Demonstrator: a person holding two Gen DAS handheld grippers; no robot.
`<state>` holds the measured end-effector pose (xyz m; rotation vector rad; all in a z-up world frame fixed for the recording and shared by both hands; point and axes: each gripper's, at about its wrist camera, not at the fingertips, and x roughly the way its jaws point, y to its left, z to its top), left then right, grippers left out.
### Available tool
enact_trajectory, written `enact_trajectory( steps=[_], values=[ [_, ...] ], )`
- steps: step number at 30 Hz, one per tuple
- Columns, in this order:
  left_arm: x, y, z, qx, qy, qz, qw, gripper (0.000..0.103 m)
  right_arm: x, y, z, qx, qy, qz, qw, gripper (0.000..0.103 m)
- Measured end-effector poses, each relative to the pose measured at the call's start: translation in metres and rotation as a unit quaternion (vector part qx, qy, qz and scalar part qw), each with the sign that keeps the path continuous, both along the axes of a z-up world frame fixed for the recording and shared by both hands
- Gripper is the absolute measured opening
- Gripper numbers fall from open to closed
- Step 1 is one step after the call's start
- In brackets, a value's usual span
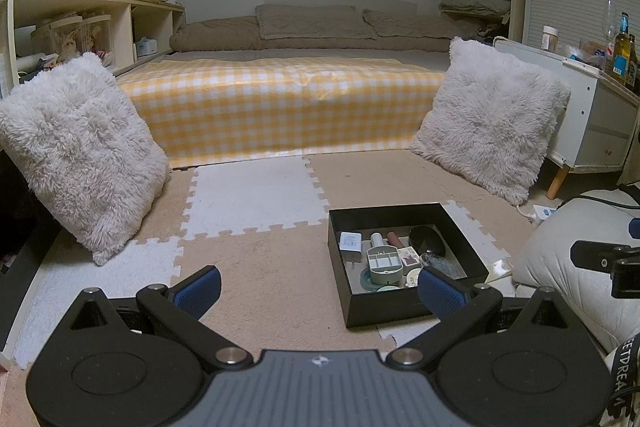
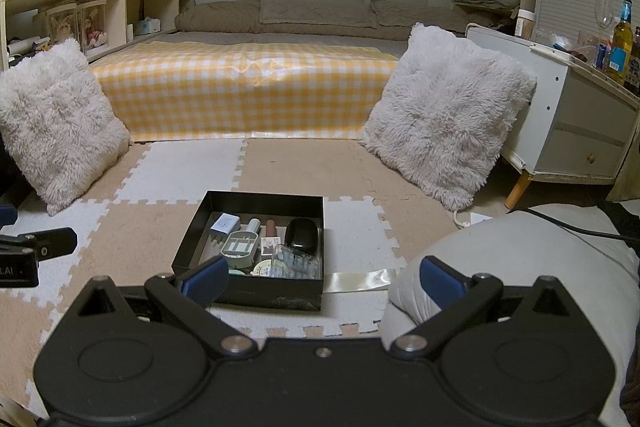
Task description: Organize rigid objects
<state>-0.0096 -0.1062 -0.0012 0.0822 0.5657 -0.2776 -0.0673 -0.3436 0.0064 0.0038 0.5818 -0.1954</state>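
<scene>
A black open box (image 1: 404, 303) (image 2: 256, 295) sits on the foam floor mat. It holds several small rigid items: a white charger (image 1: 350, 242) (image 2: 225, 223), a green divided case (image 1: 385, 264) (image 2: 240, 247), a black mouse (image 1: 427, 239) (image 2: 302, 233), a brown tube (image 1: 394, 239) and a clear item (image 2: 296, 261). My left gripper (image 1: 320, 289) is open and empty, hovering left of and in front of the box. My right gripper (image 2: 324, 285) is open and empty, just in front of the box's near wall.
Two fluffy white cushions (image 1: 80, 155) (image 1: 492, 123) lean left and right of a low bed with a yellow checked cover (image 1: 280, 107). A white pillow (image 2: 520, 267) lies right of the box. A white cabinet (image 2: 580, 123) with bottles stands at right; shelves at left.
</scene>
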Motion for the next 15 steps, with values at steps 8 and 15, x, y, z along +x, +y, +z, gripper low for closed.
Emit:
enact_trajectory(
  steps=[8,15],
  values=[
    [-0.0004,-0.0002,-0.0002,0.001,0.000,0.000,1.0000,0.103,0.0001,0.0001,0.0001,0.001,0.000,0.000,1.000,0.103],
    [-0.0005,0.0033,-0.0018,0.001,0.000,0.000,1.0000,0.103,0.0003,0.0001,0.0002,0.000,0.000,0.000,1.000,0.103]
  ],
)
